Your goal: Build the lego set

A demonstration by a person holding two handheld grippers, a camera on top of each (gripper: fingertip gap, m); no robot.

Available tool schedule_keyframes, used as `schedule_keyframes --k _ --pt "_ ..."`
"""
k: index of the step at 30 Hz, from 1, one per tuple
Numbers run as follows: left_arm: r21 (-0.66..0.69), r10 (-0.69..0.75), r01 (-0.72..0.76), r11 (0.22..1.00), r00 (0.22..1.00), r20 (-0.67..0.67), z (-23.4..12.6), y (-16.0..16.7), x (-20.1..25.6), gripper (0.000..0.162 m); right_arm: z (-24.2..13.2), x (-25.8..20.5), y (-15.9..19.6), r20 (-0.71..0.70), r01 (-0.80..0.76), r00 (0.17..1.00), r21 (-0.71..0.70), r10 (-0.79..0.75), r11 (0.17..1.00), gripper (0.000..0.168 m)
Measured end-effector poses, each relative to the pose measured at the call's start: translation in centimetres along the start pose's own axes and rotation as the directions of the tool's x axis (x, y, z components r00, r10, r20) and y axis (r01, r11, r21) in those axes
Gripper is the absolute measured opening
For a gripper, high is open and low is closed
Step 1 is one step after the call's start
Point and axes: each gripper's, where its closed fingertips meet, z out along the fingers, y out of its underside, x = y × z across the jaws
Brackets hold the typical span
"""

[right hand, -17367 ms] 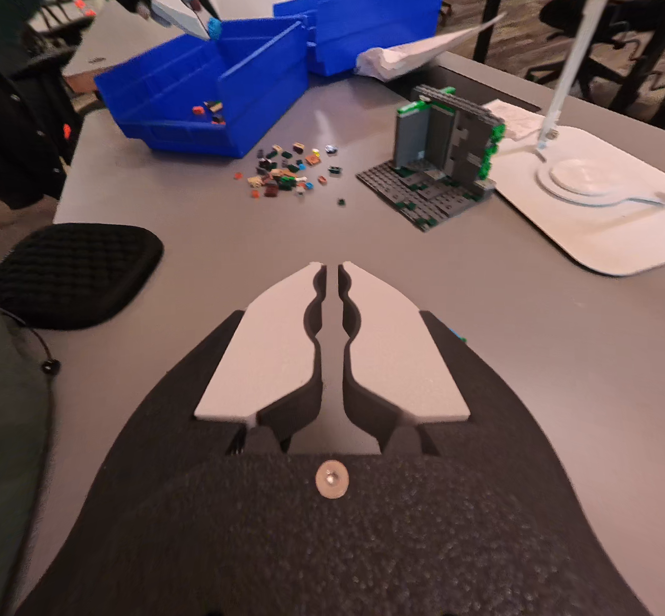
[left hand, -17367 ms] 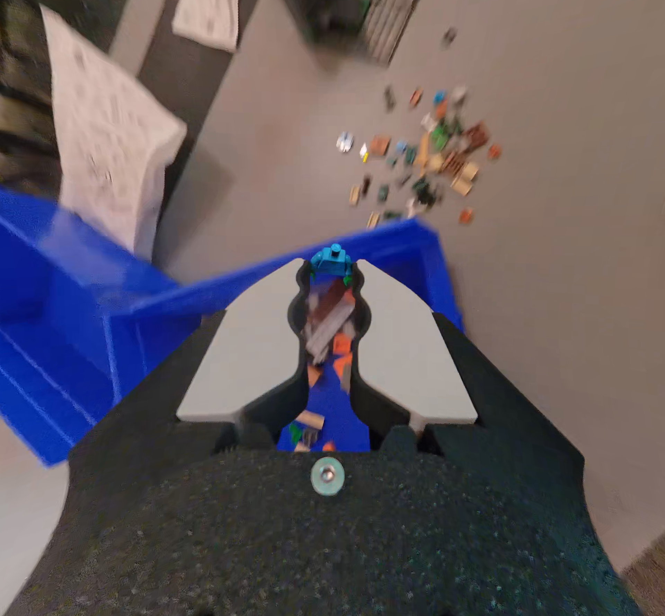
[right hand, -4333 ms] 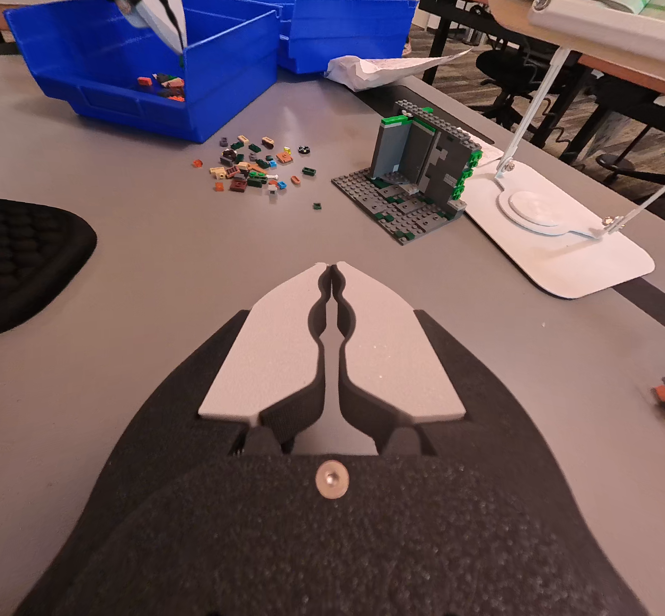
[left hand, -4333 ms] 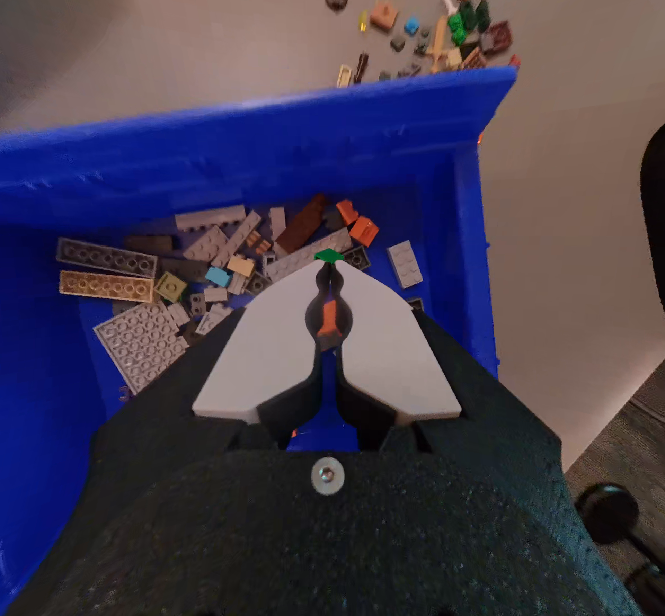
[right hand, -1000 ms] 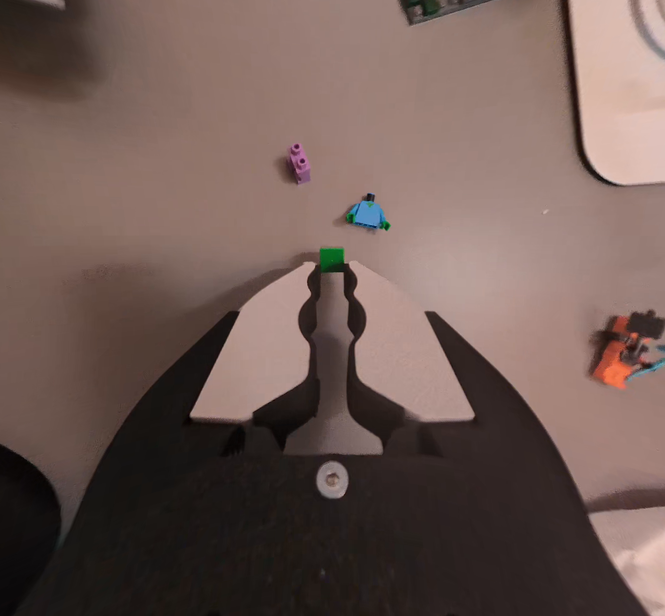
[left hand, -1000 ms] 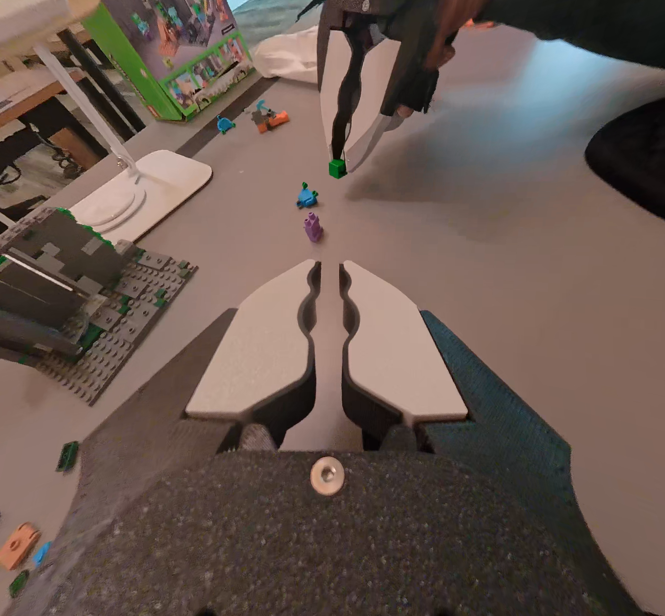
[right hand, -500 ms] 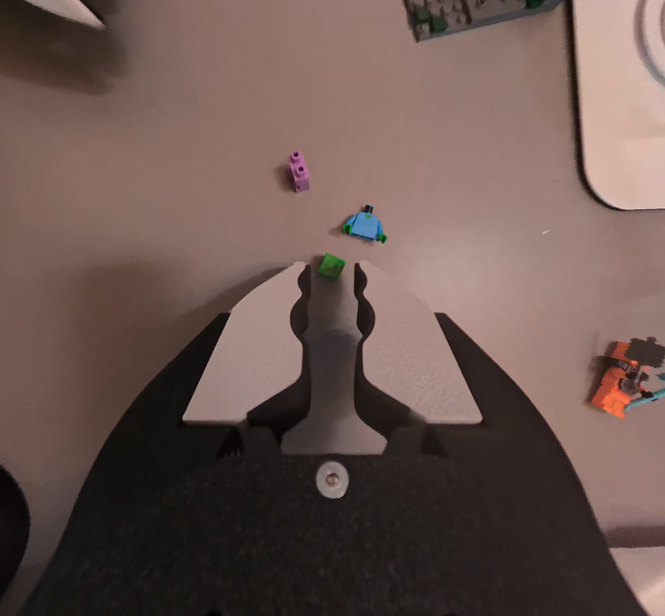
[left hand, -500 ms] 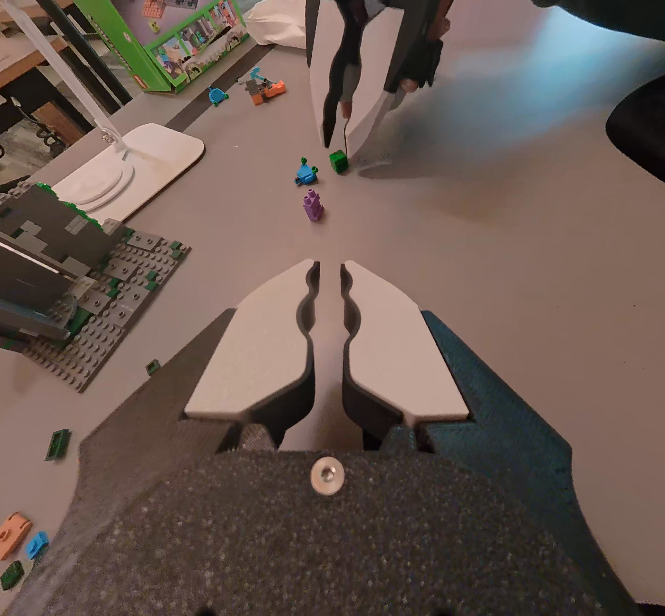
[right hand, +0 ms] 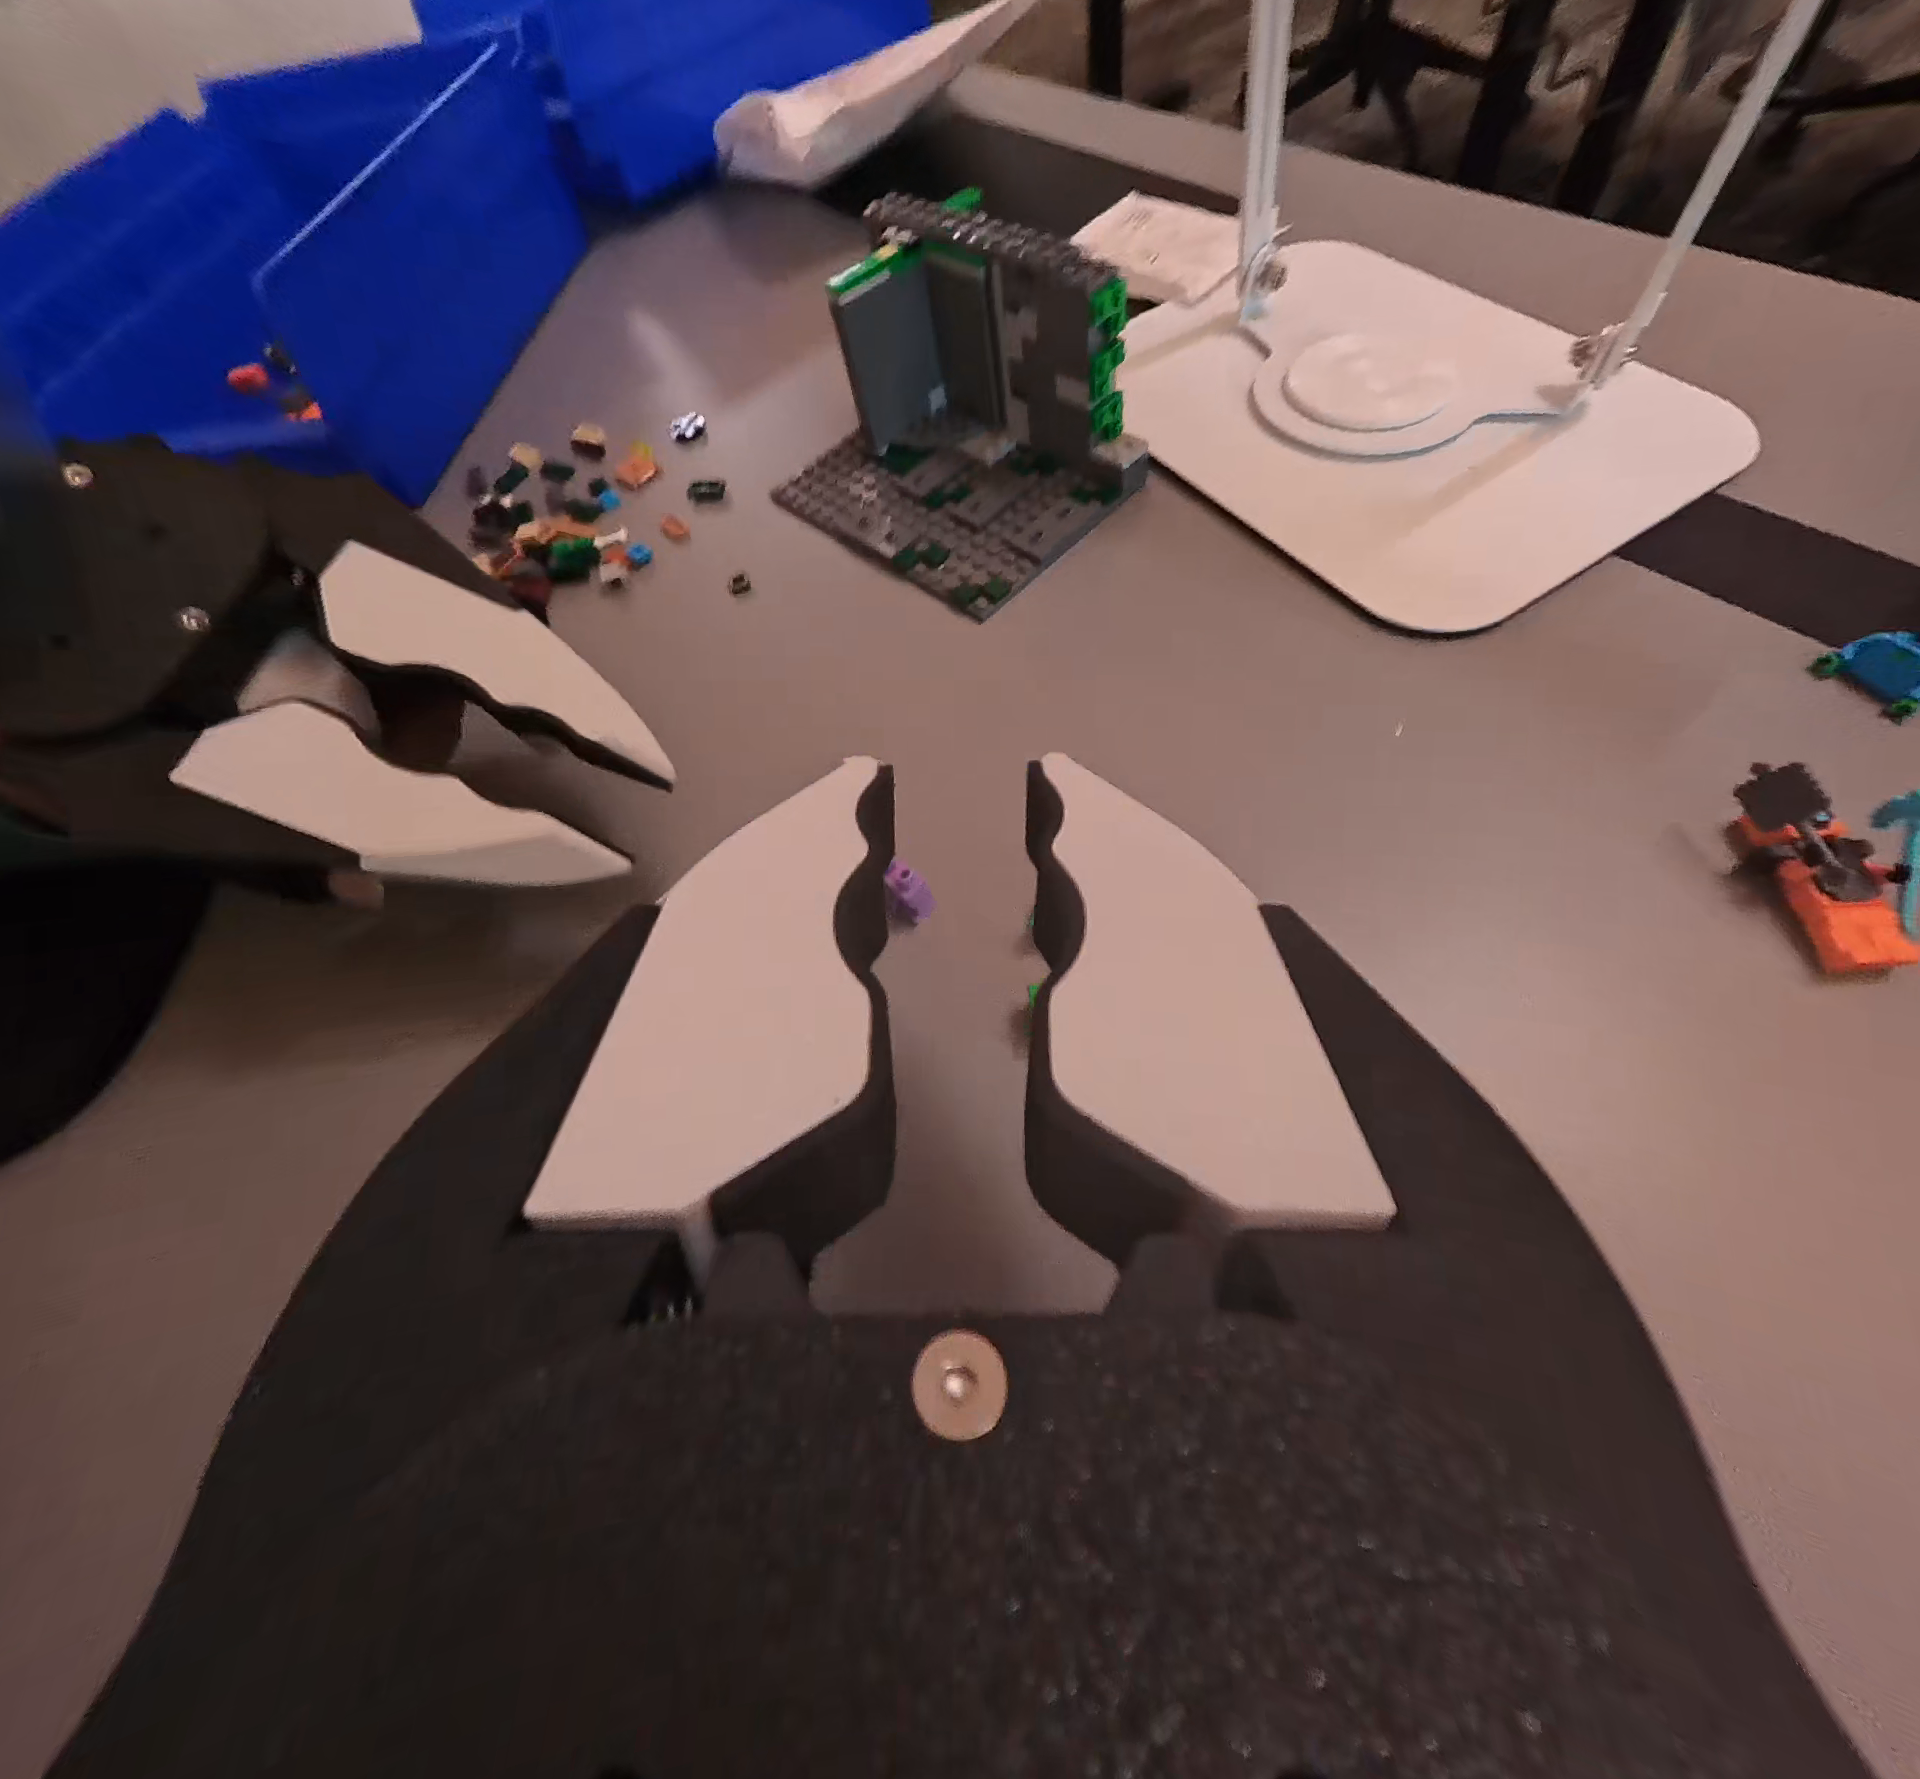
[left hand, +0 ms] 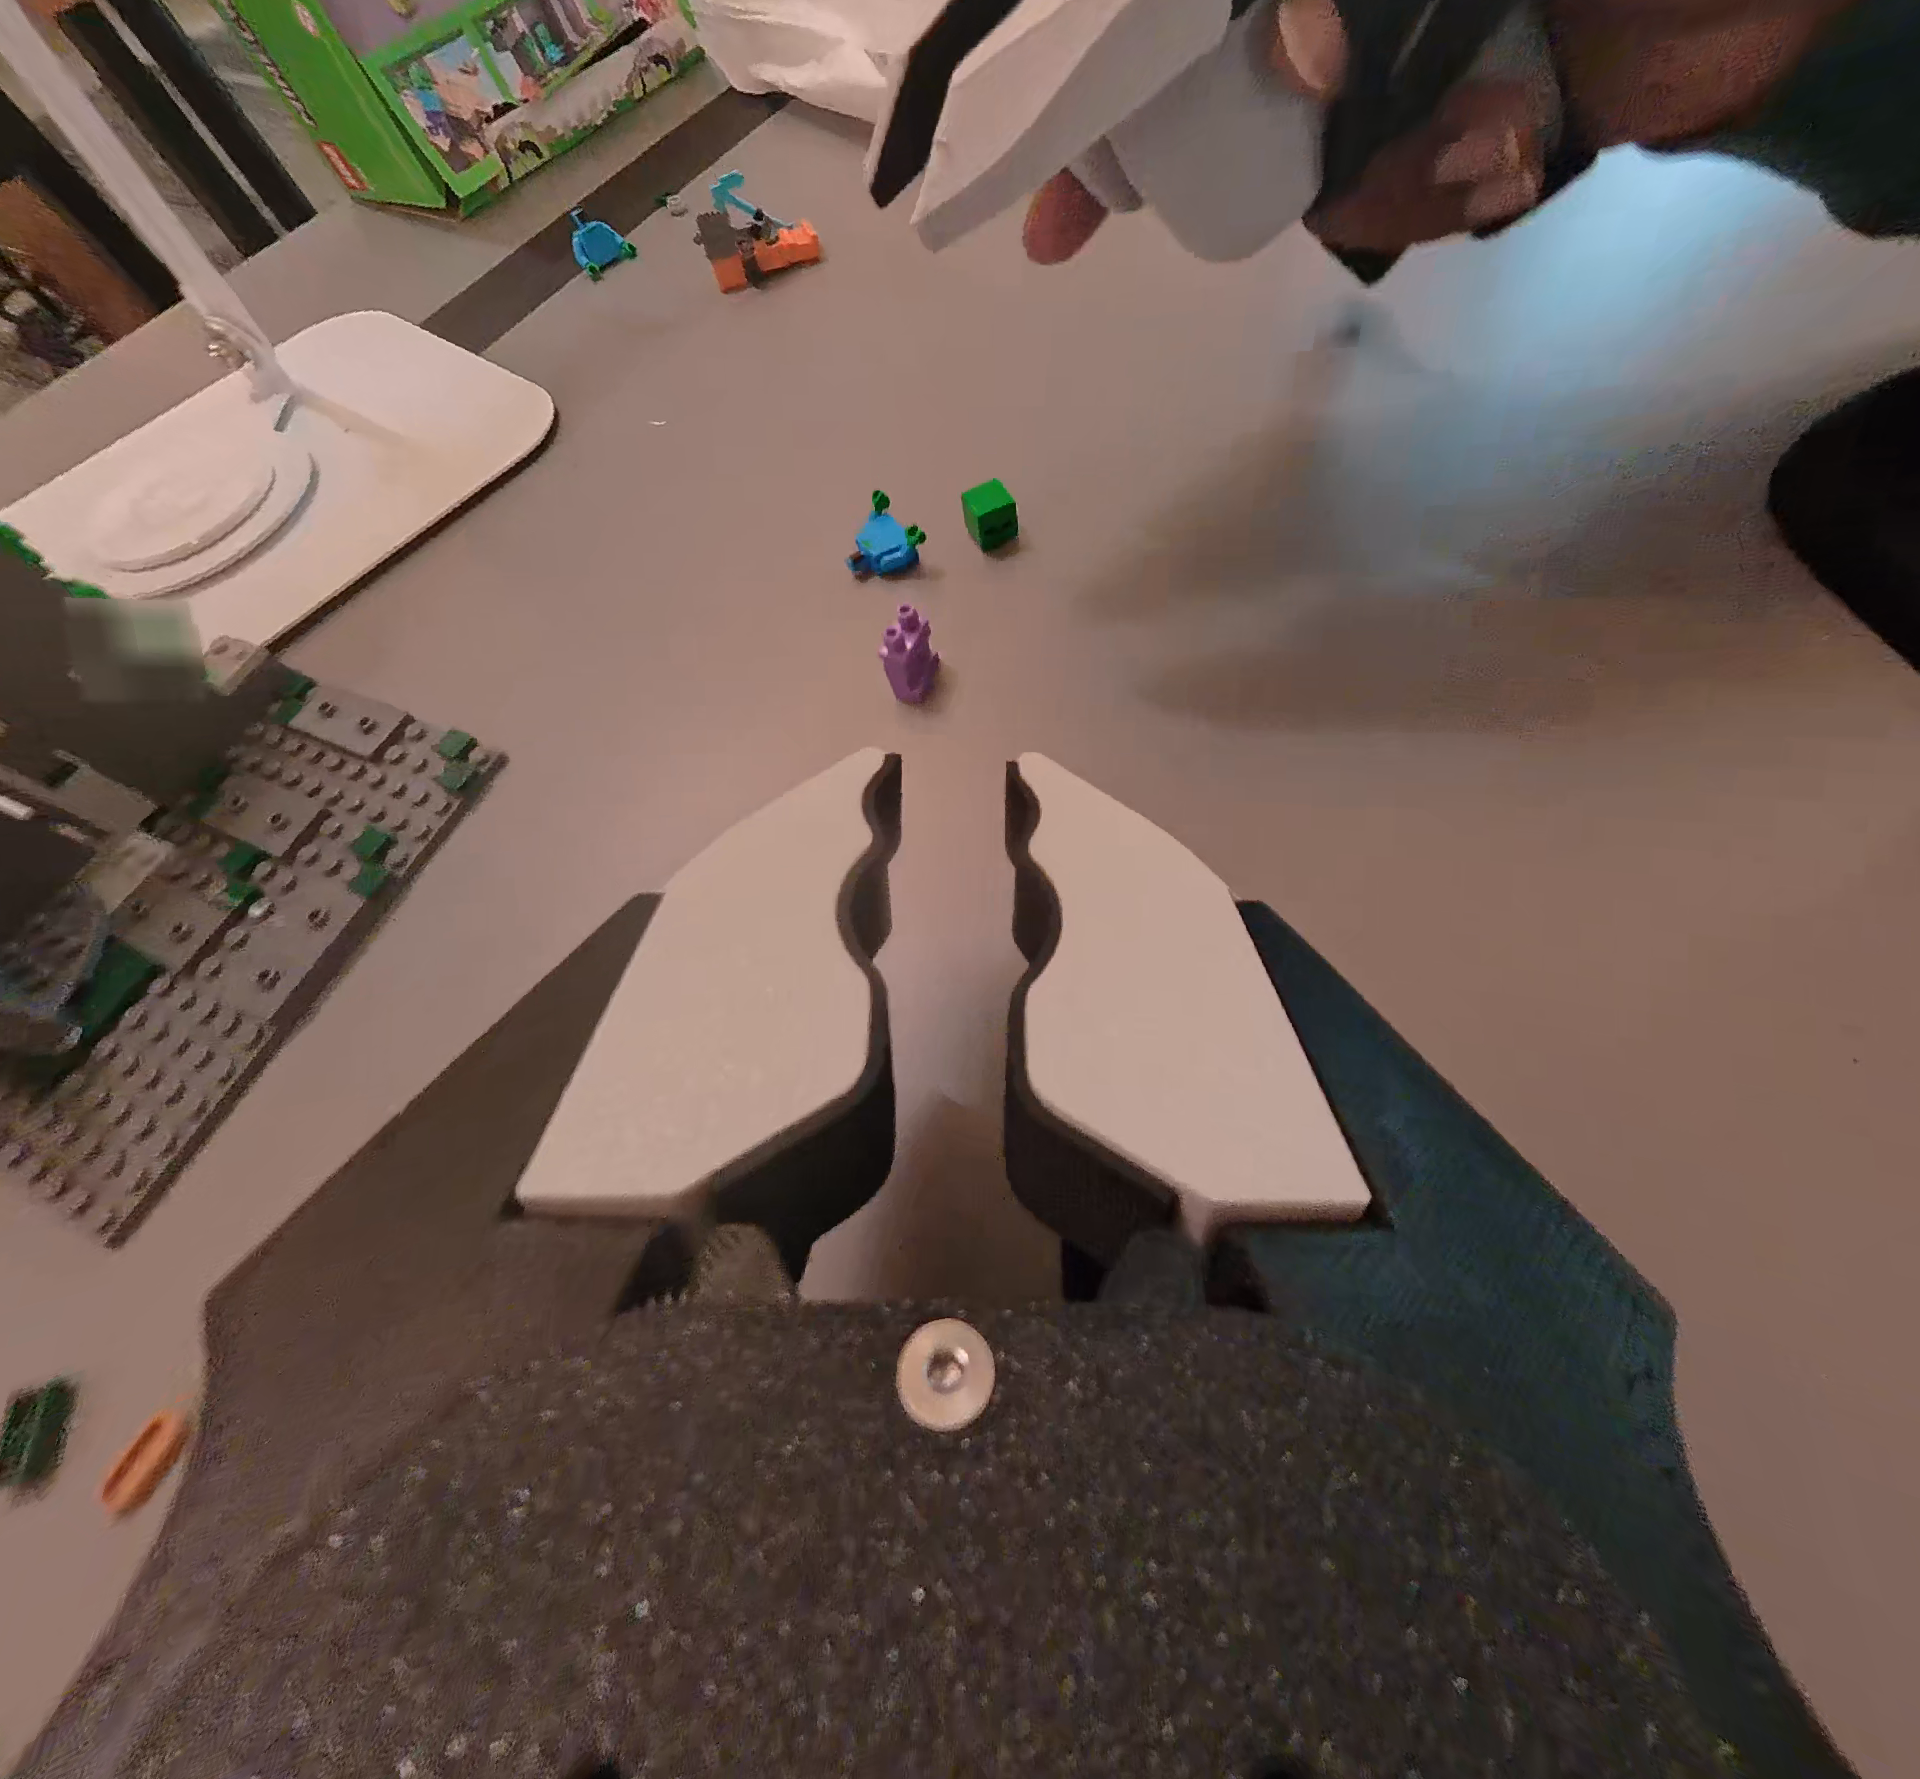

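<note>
While both claws hang above the grey desk [left hand: 1351, 898], neither grips anything. Seen in its own view, the left claw [left hand: 951, 768] has its jaws parted by a narrow gap with only bare desk between them. Just beyond its tips lies a small purple piece [left hand: 909, 657], on its side. A little farther sit a blue figure torso [left hand: 885, 540] with green hands and, just beside it on the right, a green cube [left hand: 989, 514]; the two are close but apart. To the left, near the claw, a grey studded baseplate [left hand: 260, 898] carries a dark, partly built wall, and a few loose bits lie at the lower left edge. Beyond the baseplate stands a white lamp base [left hand: 416, 441]. Farther back lie a second blue piece [left hand: 597, 243] and an orange and black model [left hand: 764, 249], then a green box [left hand: 457, 46] and a white bag [left hand: 831, 36]. The right claw [left hand: 904, 207] hovers high at the upper right, held in a hand [left hand: 1662, 15].

In the right wrist view, the right claw [right hand: 961, 773] is likewise released and empty; the purple piece [right hand: 907, 890] shows in the gap between its fingers, on the desk below. The left claw [right hand: 644, 820] shows at the left, slightly parted. Farther off lie a heap of loose bricks [right hand: 582, 514], the grey build [right hand: 987, 379], and blue bins [right hand: 416, 223].
</note>
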Motion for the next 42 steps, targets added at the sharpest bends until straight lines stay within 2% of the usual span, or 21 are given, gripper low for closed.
schedule_keyframes --k 4,9,16,19,23,28,31,37,42 --pt "-0.067 -0.014 0.011 0.998 0.999 -0.034 2.9 -0.2 -0.7 0.023 0.1 1.4 -0.6 -0.043 0.024 0.999 0.082 -0.02 0.996 0.024" --pt "-0.186 -0.041 0.025 0.982 0.996 -0.082 5.9 1.1 -1.7 0.029 -0.2 3.1 0.6 -0.034 -0.013 0.999 0.125 0.017 0.992 0.021" --pt "-0.234 -0.013 -0.023 0.972 0.988 -0.155 7.1 1.3 -1.4 0.022 -0.5 3.7 0.8 -0.051 -0.015 0.998 0.135 0.022 0.991 0.02" --pt "-0.218 0.035 -0.065 0.974 0.989 -0.141 7.4 1.1 -1.4 0.009 0.0 2.9 1.1 -0.031 0.018 0.999 0.114 -0.015 0.993 0.02" --pt "-0.169 0.054 -0.085 0.982 0.982 -0.18 6.6 0.2 -0.2 0.008 0.9 0.3 2.6 0.079 0.139 0.987 0.031 -0.142 0.99 0.02" --pt "-0.087 0.061 -0.087 0.992 0.961 -0.268 4.0 -1.0 1.5 0.008 1.2 -4.3 4.6 0.259 0.372 0.895 0.01 -0.362 0.928 0.021" --pt "-0.052 0.06 -0.081 0.995 0.941 -0.333 2.9 -1.4 2.3 0.008 1.5 -6.1 5.0 0.313 0.408 0.863 0.028 -0.396 0.912 0.022" --pt "-0.032 0.104 -0.124 0.992 0.927 -0.359 2.2 -1.2 2.5 0.008 1.5 -6.6 5.2 0.336 0.398 0.858 0.047 -0.389 0.916 0.009" --pt "0.01 0.128 -0.134 0.991 0.916 -0.379 1.8 -1.8 2.9 0.008 1.6 -6.7 5.7 0.35 0.401 0.854 0.029 -0.385 0.916 0.01"
